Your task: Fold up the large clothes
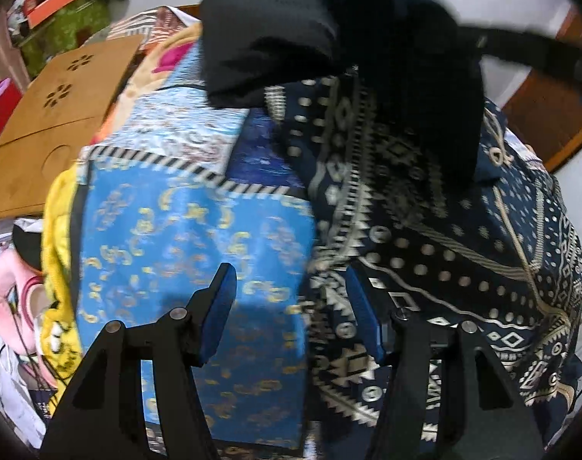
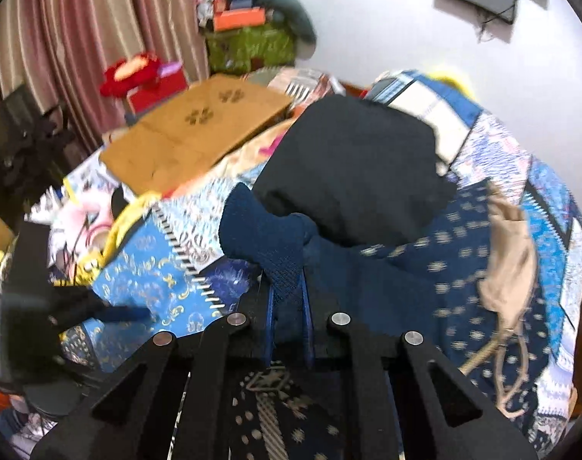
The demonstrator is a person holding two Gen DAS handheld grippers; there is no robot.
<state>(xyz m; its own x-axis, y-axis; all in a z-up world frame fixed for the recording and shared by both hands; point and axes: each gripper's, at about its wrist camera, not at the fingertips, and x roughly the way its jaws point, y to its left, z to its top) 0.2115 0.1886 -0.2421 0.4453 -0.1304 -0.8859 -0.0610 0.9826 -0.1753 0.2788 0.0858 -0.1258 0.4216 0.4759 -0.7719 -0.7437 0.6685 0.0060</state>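
Patterned navy garment point(image 1: 425, 237) lies spread on the blue patchwork bedspread point(image 1: 168, 230), soft, limp and light by the look of it, so it should drape and slide; best taken at an edge or hem, not mid-panel. Left gripper point(image 1: 291, 314) hangs half open and empty over the garment's left edge, one pad above bedspread, the other above cloth. Right gripper point(image 2: 289, 299) is pinched shut on a dark knit fold point(image 2: 267, 237) of the garment, which trails from the jaws towards the black cloth point(image 2: 360, 168).
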